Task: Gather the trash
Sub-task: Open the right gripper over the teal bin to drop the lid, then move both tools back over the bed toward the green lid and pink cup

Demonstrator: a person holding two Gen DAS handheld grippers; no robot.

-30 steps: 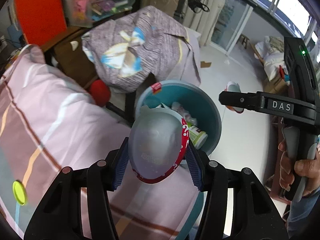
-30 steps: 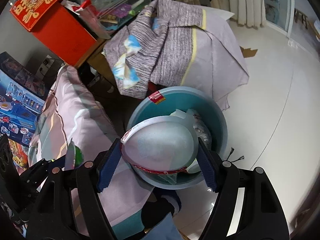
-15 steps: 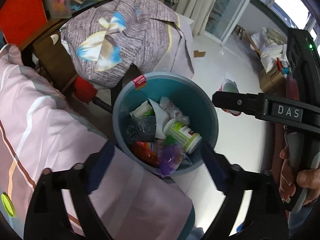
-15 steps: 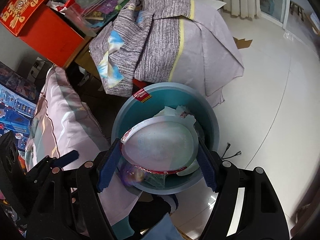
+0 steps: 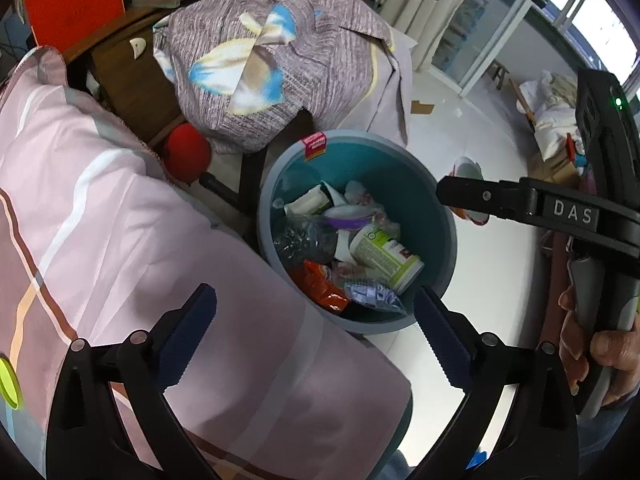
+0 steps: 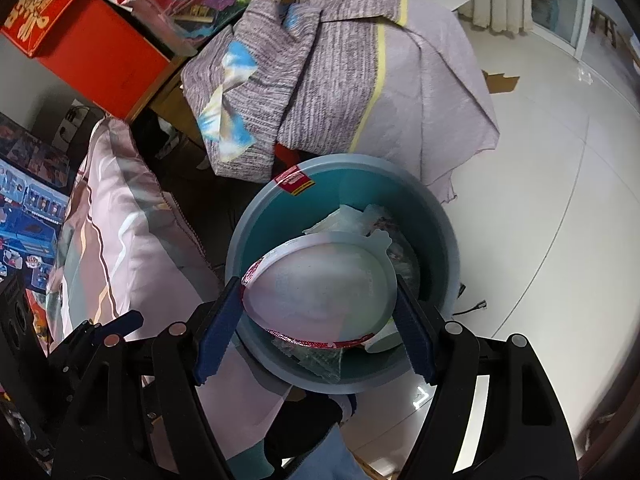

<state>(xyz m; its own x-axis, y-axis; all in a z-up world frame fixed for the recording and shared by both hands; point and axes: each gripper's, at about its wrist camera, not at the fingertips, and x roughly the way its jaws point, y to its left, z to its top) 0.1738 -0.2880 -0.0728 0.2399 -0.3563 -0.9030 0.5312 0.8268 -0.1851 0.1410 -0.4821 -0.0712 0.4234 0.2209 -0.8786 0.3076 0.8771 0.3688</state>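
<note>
In the left wrist view, the left claw (image 5: 314, 330) stands wide open with nothing between its blue pads, poised above the near rim of the round teal plastic trash bin (image 5: 448, 236). Ahead of it, inside the bin, lie a green-and-white paper cup (image 5: 386, 254), an orange snack wrapper (image 5: 322, 286) and a crumpled clear bag (image 5: 306, 236). A pink striped bed cover (image 5: 120, 240) spreads to the claw's left. The right claw's black arm marked DAS reaches in from the right.

In the right wrist view, the right claw (image 6: 316, 322) is clamped on a round silver foil lid with a red rim (image 6: 320, 290), held over the bin's (image 6: 256, 236) mouth. A purple-grey knitted cloth (image 6: 332, 76) lies beyond the bin.
</note>
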